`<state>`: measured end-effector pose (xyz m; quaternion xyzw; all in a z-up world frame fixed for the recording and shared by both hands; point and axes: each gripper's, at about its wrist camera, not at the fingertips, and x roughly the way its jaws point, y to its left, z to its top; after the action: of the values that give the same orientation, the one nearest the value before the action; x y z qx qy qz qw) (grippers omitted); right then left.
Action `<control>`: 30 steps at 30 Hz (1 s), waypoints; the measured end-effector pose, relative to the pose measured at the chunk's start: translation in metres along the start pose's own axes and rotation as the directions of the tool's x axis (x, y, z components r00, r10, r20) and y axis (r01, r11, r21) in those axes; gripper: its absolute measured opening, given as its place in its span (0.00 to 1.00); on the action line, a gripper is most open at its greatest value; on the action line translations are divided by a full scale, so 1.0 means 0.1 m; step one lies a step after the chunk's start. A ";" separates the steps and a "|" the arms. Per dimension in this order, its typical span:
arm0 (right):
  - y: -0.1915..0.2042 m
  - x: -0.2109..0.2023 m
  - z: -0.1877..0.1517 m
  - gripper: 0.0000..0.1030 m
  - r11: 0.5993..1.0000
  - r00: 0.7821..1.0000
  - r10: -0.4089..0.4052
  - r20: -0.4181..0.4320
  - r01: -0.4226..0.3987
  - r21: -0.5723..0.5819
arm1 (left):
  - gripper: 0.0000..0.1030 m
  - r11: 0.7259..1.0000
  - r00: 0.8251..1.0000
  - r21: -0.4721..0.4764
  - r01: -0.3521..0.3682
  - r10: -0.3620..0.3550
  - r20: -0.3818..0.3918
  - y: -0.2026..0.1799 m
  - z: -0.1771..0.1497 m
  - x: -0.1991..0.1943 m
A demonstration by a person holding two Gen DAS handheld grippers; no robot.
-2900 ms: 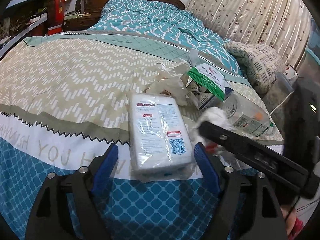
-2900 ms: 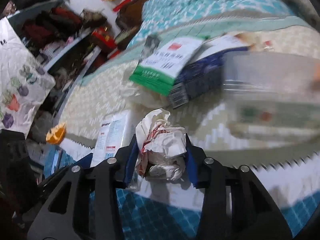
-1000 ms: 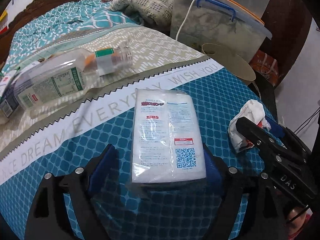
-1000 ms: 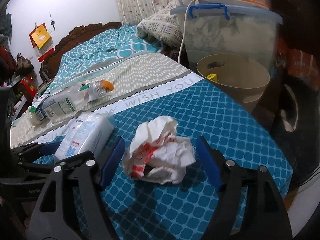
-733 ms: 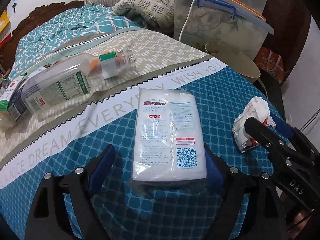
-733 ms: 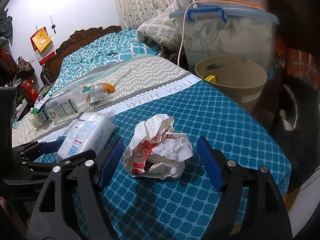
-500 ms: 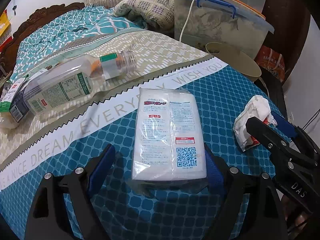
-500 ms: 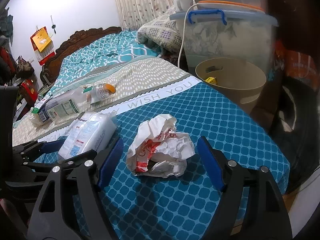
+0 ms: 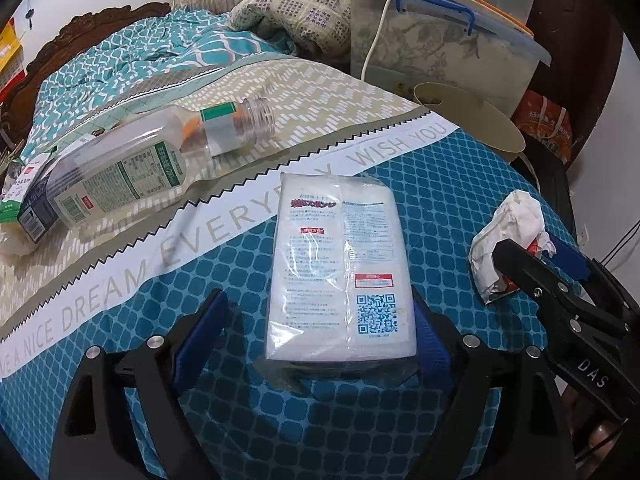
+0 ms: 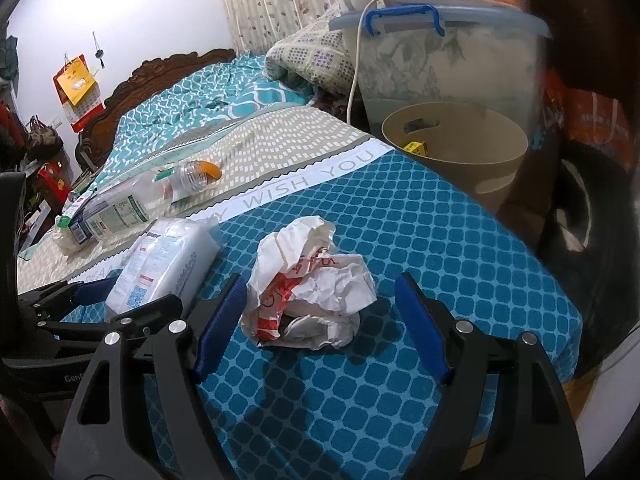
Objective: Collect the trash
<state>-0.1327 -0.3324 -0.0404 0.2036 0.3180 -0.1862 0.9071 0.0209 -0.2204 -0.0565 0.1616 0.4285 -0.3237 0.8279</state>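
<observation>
A white plastic-wrapped pack (image 9: 340, 264) lies flat on the blue bedspread (image 9: 440, 208). My left gripper (image 9: 320, 304) straddles its near end, jaws opening. The left pad (image 9: 200, 332) stands clear of the pack; the right pad is close beside it. A crumpled white and red paper wad (image 10: 312, 284) rests on the bedspread between the pads of my right gripper (image 10: 320, 282), which is open with a gap on each side. In the left wrist view the wad (image 9: 508, 236) lies at the right, behind a black finger (image 9: 532, 276) of the right gripper.
An empty clear bottle (image 9: 152, 164) lies on a carton (image 9: 28, 216) further up the bed. A tan bin (image 10: 456, 152) stands off the bed's corner. Behind it is a lidded clear storage box (image 10: 448, 52) with a white cable. A patterned pillow (image 9: 300, 12) lies behind.
Both grippers brought the pack and the wad from mid-bed to the blue foot end near the bin and let them go. Over the last second the left jaws widened slightly.
</observation>
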 end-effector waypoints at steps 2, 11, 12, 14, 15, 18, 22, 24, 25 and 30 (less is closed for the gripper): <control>0.00 0.00 0.00 0.75 1.000 1.000 0.001 -0.001 -0.001 0.002 | 0.81 1.000 1.000 -0.001 0.001 -0.001 -0.001 0.00 0.00 0.00; -0.10 0.06 0.00 0.77 0.999 0.999 0.020 -0.024 -0.019 0.046 | 0.83 1.000 1.000 -0.006 0.002 -0.002 -0.005 0.02 0.00 0.01; -0.10 0.06 0.00 0.77 0.999 0.999 0.020 -0.024 -0.019 0.046 | 0.84 1.000 1.000 -0.008 0.002 -0.002 -0.007 0.02 -0.01 0.02; -0.10 0.06 0.00 0.77 0.999 0.999 0.020 -0.025 -0.019 0.044 | 0.85 1.000 1.000 -0.014 0.005 -0.005 -0.011 0.04 -0.01 0.03; -0.11 0.07 0.00 0.77 0.999 0.999 0.021 -0.025 -0.020 0.044 | 0.85 1.000 1.000 -0.017 0.005 -0.006 -0.013 0.05 -0.01 0.03; -0.11 0.08 -0.01 0.78 0.999 0.999 0.023 -0.026 -0.022 0.042 | 0.87 1.000 1.000 -0.022 0.004 -0.004 -0.017 0.05 -0.01 0.04; -0.10 0.08 -0.02 0.78 0.999 0.999 0.029 -0.024 -0.028 0.042 | 0.89 1.000 1.000 -0.031 0.000 -0.001 -0.023 0.07 0.00 0.04; -0.09 0.07 -0.02 0.78 0.999 0.999 0.034 -0.023 -0.033 0.042 | 0.89 0.999 1.000 -0.032 -0.001 0.001 -0.023 0.07 0.00 0.04; -0.08 0.06 -0.03 0.78 0.998 0.999 0.037 -0.023 -0.036 0.043 | 0.89 0.999 1.000 -0.034 -0.002 0.002 -0.023 0.07 0.00 0.04; -0.07 0.04 -0.06 0.78 0.998 0.999 0.048 -0.019 -0.047 0.038 | 0.89 0.999 1.000 -0.049 -0.001 0.000 -0.019 0.11 -0.01 0.03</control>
<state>-0.1364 -0.3366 -0.0488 0.2298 0.3185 -0.1685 0.9041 0.0288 -0.2131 -0.0595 0.1444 0.4443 -0.3112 0.8276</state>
